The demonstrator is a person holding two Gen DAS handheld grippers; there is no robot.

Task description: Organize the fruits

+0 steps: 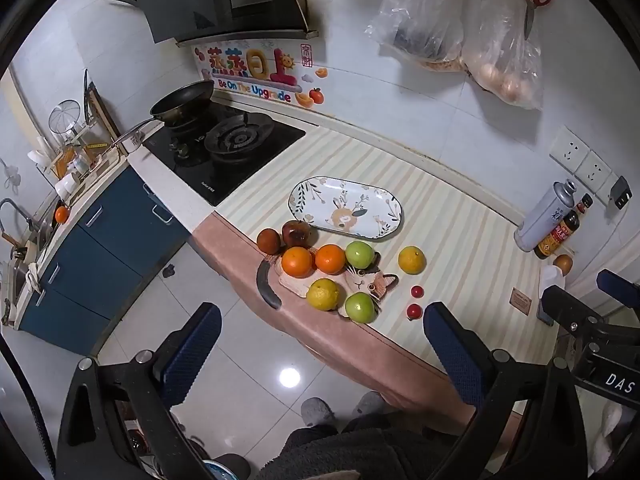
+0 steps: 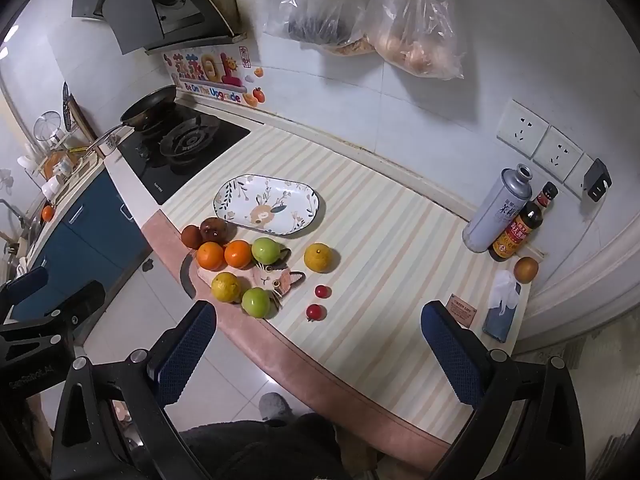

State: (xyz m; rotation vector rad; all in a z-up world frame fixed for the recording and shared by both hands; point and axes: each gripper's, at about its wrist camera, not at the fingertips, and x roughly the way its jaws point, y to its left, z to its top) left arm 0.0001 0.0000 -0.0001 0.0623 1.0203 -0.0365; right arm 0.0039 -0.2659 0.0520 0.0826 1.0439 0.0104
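Both grippers hang above the counter edge, jaws spread wide, holding nothing. The fruits (image 1: 332,276) lie ahead of the left gripper (image 1: 320,352), almost between its fingers; from the right gripper (image 2: 318,344) they sit ahead-left, beside the empty plate (image 2: 224,200). The left looks nearer.

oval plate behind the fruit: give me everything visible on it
The oval white plate with leaf and flower print looks like glazed ceramic, with a dark thin rim, sprigs round the border and a tan animal-like motif near its middle. It lies flat and empty on the striped countertop cloth, long axis running left to right, between the black gas hob and the fruit cluster. The dark red fruit sits close to its near-left rim; contact is unclear.
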